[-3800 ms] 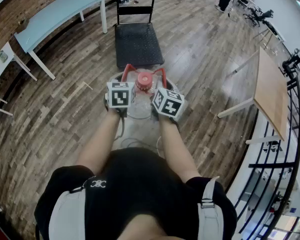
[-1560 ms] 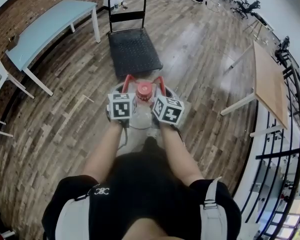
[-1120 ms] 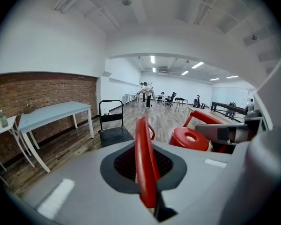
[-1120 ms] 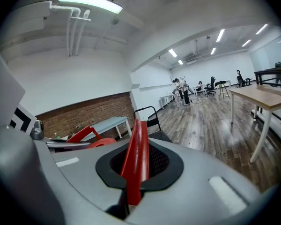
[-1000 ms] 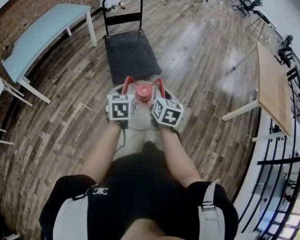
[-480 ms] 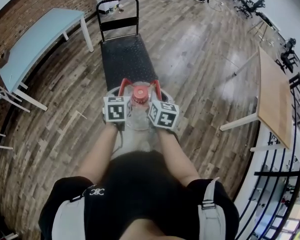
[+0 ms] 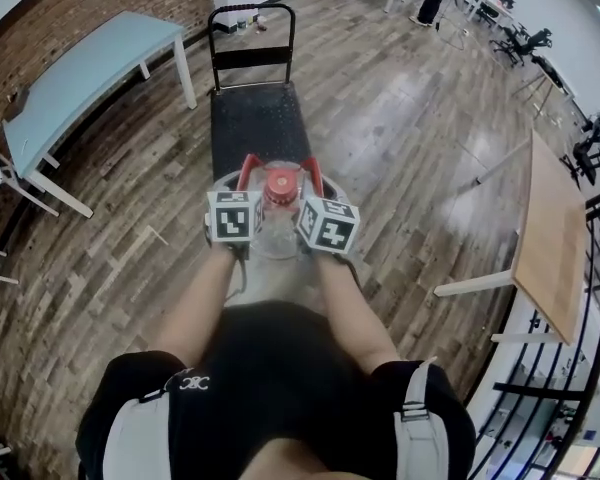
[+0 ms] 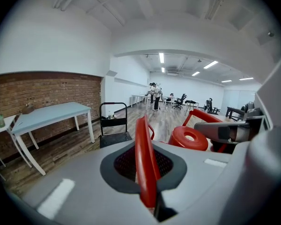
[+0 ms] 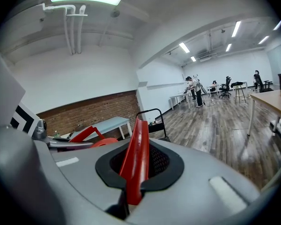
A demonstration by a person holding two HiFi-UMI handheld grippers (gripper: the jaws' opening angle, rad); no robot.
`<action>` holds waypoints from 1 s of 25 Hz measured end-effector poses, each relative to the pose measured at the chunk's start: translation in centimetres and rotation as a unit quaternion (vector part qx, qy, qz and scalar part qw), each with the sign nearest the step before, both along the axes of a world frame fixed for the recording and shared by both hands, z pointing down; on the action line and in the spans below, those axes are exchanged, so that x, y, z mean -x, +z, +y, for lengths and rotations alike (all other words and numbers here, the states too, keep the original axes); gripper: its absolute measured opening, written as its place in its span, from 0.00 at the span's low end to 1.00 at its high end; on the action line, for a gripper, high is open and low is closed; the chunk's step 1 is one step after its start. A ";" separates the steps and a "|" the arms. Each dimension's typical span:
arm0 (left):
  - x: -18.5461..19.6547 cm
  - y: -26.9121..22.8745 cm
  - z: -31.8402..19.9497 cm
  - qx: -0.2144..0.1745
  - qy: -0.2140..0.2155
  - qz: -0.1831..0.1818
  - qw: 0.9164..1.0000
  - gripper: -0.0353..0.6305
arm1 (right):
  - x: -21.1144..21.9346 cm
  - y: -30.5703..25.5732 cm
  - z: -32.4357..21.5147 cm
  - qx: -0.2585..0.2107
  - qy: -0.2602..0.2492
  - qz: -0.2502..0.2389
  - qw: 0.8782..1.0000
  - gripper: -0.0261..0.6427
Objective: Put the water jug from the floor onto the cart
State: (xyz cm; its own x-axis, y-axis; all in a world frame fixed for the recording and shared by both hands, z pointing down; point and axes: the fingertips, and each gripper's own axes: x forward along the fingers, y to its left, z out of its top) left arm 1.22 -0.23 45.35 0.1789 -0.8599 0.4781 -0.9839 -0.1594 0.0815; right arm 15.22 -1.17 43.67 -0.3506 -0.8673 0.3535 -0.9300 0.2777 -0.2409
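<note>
The left gripper point(image 8: 148, 175) is clenched on the left red handle point(image 8: 144, 158), a flat red strip standing upright between its dark pads, and the right gripper point(image 9: 132, 179) is clamped the same way on the right red handle point(image 9: 136, 158). Both jaws are nearly together, with only the strap's thickness between them. In the head view the two marker cubes sit side by side just beyond the person's forearms point(image 7: 202, 298), and the red cap point(image 7: 280, 184) shows between them. The clear body of the water jug point(image 7: 276, 236) hangs below it, carried by both handles in front of the person's body. The jug's far edge overlaps the near end of the cart point(image 7: 257, 118), but whether its base is over the deck or short of it cannot be told. The cart is a low black platform with a black push bar at its far end, lying straight ahead on the wood-plank floor point(image 7: 400, 108). A blue table point(image 7: 85, 63) stands to the far left along a brick wall point(image 7: 20, 13), and a wooden table point(image 7: 550, 233) is off to the right — well apart from the cart.
</note>
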 end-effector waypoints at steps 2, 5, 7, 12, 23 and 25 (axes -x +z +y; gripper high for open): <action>0.3 -0.3 -0.9 -0.004 -0.010 0.000 1.000 0.06 | 0.3 -0.2 -1.3 -0.002 -0.010 0.001 1.000 0.09; 1.1 -0.1 -2.8 -0.008 -0.017 -0.011 1.000 0.06 | 1.2 -0.1 -3.7 -0.002 -0.027 0.013 1.000 0.09; 1.8 0.8 -3.6 -0.002 -0.021 -0.018 1.000 0.06 | 1.9 0.6 -4.8 0.006 -0.037 0.023 0.999 0.09; 2.7 2.7 -5.0 0.017 -0.041 -0.002 0.999 0.06 | 3.0 2.4 -6.8 0.021 -0.052 0.037 0.998 0.09; 4.7 6.0 -12.2 0.038 -0.032 -0.006 0.999 0.07 | 5.9 6.3 -13.6 0.054 -0.072 0.065 0.994 0.09; 4.9 6.5 -13.6 0.045 -0.031 -0.007 0.998 0.07 | 6.4 7.3 -14.9 0.063 -0.079 0.073 0.992 0.09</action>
